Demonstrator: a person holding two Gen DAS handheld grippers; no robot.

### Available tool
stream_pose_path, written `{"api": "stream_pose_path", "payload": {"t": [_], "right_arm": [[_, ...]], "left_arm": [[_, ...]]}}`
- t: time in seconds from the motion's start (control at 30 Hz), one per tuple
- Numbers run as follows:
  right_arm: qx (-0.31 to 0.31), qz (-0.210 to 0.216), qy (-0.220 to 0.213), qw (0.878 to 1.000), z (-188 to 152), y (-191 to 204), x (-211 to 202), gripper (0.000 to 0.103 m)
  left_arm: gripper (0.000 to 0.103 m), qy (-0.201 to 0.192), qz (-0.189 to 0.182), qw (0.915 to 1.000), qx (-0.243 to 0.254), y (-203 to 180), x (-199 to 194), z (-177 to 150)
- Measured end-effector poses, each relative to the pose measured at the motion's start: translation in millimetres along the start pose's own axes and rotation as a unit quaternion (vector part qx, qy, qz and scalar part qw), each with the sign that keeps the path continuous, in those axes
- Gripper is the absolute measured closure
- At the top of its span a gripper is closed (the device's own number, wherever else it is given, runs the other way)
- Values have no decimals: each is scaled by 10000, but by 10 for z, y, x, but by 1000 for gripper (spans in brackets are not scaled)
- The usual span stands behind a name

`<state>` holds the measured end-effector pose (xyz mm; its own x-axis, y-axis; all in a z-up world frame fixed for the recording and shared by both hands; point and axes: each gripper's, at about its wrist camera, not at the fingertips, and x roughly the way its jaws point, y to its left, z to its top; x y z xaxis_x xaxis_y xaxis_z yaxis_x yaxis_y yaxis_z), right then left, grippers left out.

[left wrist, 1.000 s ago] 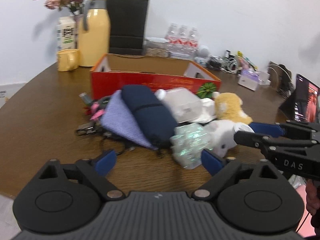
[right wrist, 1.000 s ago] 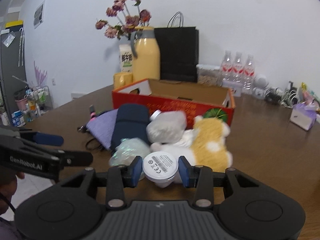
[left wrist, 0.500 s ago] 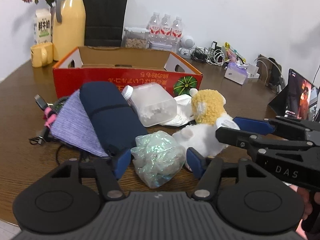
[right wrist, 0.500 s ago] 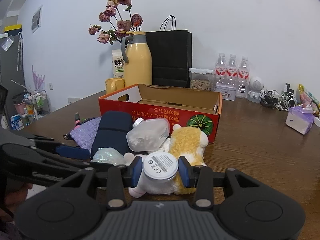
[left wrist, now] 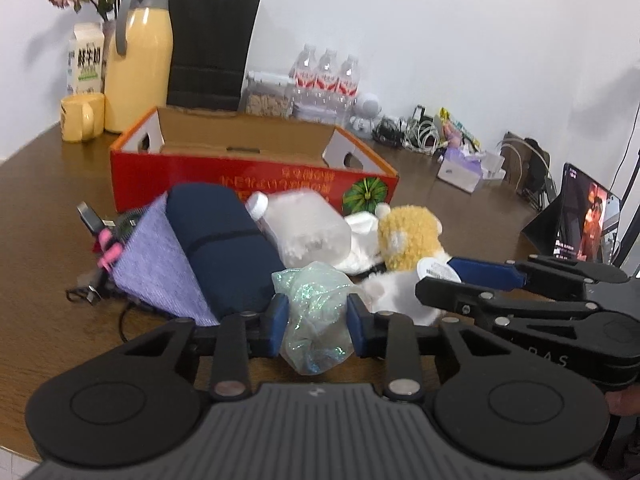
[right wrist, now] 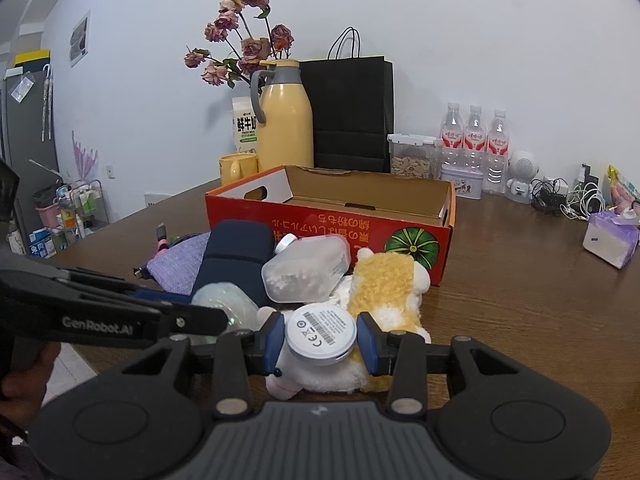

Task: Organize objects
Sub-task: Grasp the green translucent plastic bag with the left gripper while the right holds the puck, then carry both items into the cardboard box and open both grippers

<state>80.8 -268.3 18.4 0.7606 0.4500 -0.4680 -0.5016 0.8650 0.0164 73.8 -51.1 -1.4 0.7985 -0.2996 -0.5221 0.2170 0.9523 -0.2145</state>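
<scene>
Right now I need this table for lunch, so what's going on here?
A person is sorting a pile of clutter, holding a claw in each hand. The left claw has just been closing around a shimmery crumpled plastic bag, and its pads now squeeze it. The right claw grips a small round white device with a label on its face. The red cardboard box behind the pile sits open. The plush toy, pouches and plastic bottle lie on the table.

Layout: table pile, box behind.
Plush toy (right wrist: 384, 280) right of jar (right wrist: 306, 268); both before open box (right wrist: 332, 216); pouch (left wrist: 224, 248) left.
</scene>
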Motion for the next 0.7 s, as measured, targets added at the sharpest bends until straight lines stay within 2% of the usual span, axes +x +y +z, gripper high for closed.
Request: {"api": "stream_pose_path", "payload": {"t": [0.2, 0.47, 0.6, 0.7], "right_arm": [[-63, -29, -142, 9999, 138, 23, 21, 65], [-158, -143, -562, 9982, 545, -16, 198, 65], [-131, -216, -660, 9975, 791, -97, 412, 65], [-147, -274, -607, 9977, 980, -197, 649, 65]], "left_arm": [[71, -401, 108, 9991, 78, 64, -130, 208], [71, -972, 354, 9946, 117, 200, -104, 739], [71, -1088, 490, 9928, 97, 282, 47, 1007], [71, -995, 652, 9929, 91, 369, 251, 1234]]}}
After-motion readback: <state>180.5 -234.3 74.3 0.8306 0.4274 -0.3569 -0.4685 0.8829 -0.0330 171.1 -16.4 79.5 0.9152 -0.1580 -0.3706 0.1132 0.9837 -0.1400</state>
